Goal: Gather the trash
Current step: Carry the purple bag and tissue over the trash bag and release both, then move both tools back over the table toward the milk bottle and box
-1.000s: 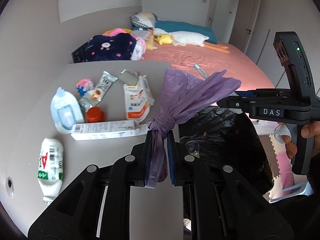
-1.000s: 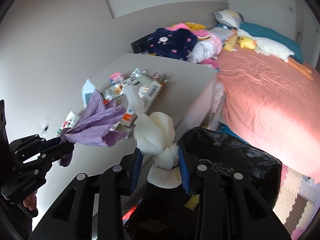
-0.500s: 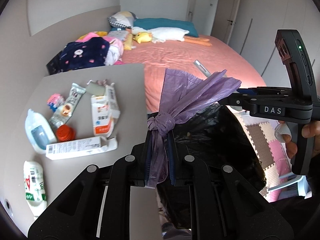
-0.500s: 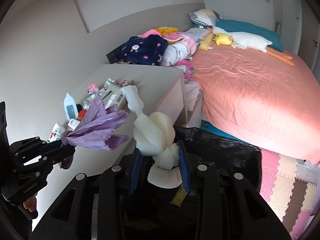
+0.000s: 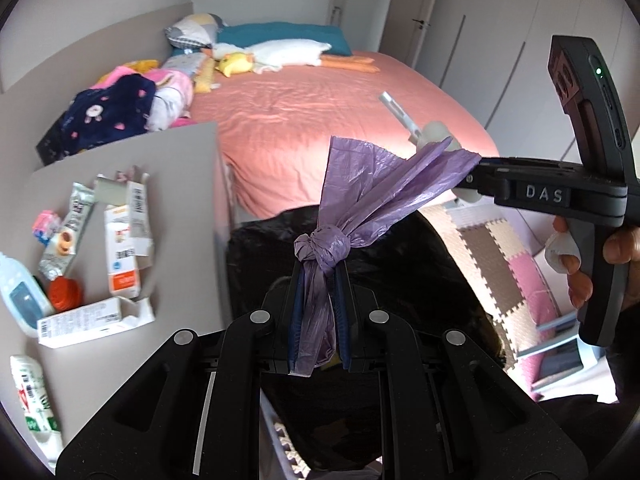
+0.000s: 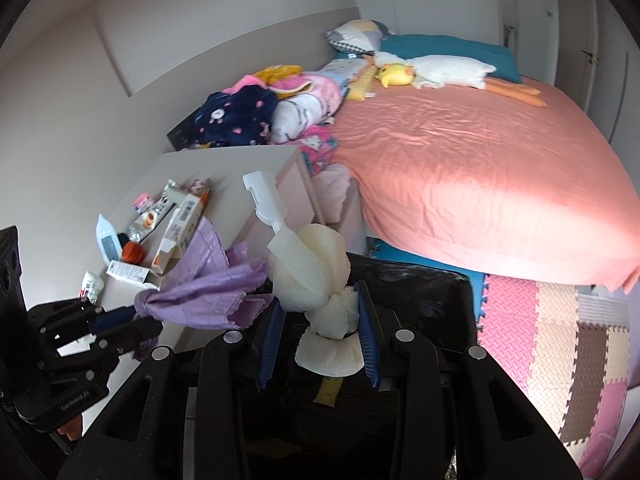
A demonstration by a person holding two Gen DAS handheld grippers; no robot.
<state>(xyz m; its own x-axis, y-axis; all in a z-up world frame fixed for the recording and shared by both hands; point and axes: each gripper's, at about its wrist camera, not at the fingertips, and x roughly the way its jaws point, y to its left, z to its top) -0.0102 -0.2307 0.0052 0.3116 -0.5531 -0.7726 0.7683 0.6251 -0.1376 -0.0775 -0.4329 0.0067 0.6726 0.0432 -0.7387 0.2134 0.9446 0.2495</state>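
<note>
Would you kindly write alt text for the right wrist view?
The right gripper clamps a white sponge brush above a black trash bag; the left gripper beside it holds a knotted purple bag. Behind are a littered table and pink bed.

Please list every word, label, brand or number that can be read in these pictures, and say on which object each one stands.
"DAS": white letters on the side of the black right claw.
"GenRobot.AI": small print on the body of the black left claw, just legible.
White long cardboard box, orange-and-white carton, white plastic bottle with red and green print: printed text and barcodes, too small or blurred to read.
</note>
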